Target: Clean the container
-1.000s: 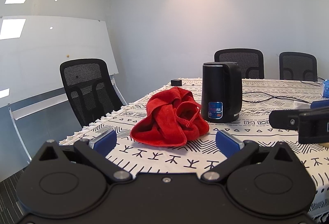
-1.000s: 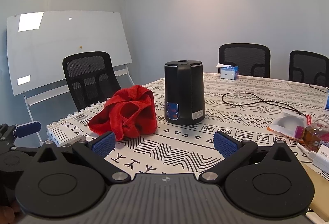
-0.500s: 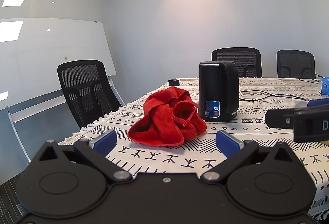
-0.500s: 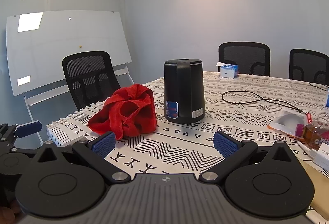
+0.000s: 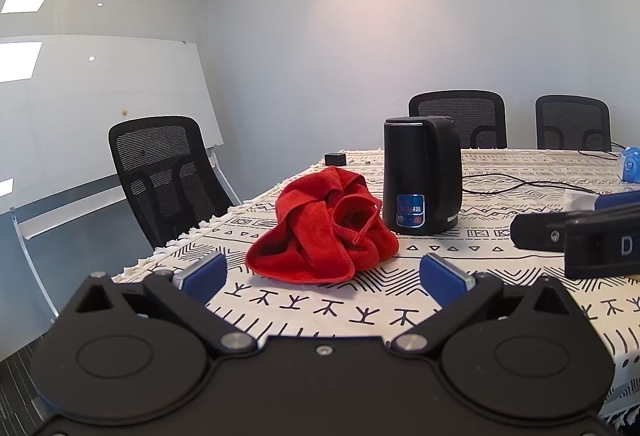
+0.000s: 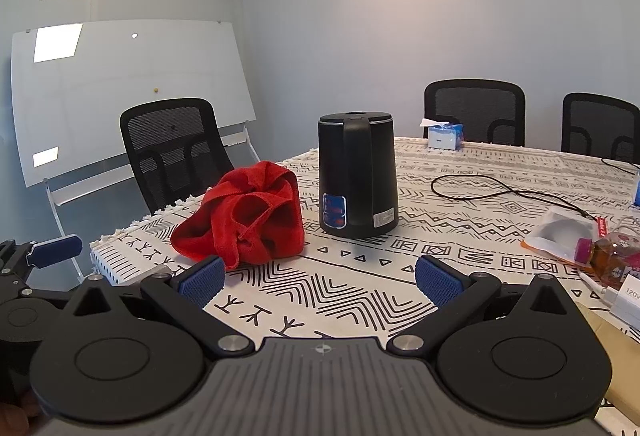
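A black electric kettle (image 5: pixel 422 175) (image 6: pixel 357 175) stands upright on the patterned tablecloth, lid closed. A crumpled red cloth (image 5: pixel 324 234) (image 6: pixel 244 215) lies just left of it, touching or nearly touching its base. My left gripper (image 5: pixel 326 278) is open and empty, held short of the cloth near the table's front edge. My right gripper (image 6: pixel 318 280) is also open and empty, in front of the kettle and cloth. In the left wrist view the right gripper shows as a black body at the right edge; in the right wrist view the left gripper shows at the left edge.
Black mesh chairs (image 6: pixel 176 147) (image 6: pixel 474 111) stand around the table, and a whiteboard (image 6: pixel 120 87) leans at the left. A black cable (image 6: pixel 500 191), a tissue box (image 6: pixel 444 133), a plastic pouch (image 6: pixel 560 232), a small bottle (image 6: pixel 604 256) and a white charger (image 6: pixel 628 300) lie on the right.
Both views have shifted slightly: the left gripper has tilted so the kettle and cloth sit a little lower and left in view. Cloth and kettle have not moved. Both grippers stay open.
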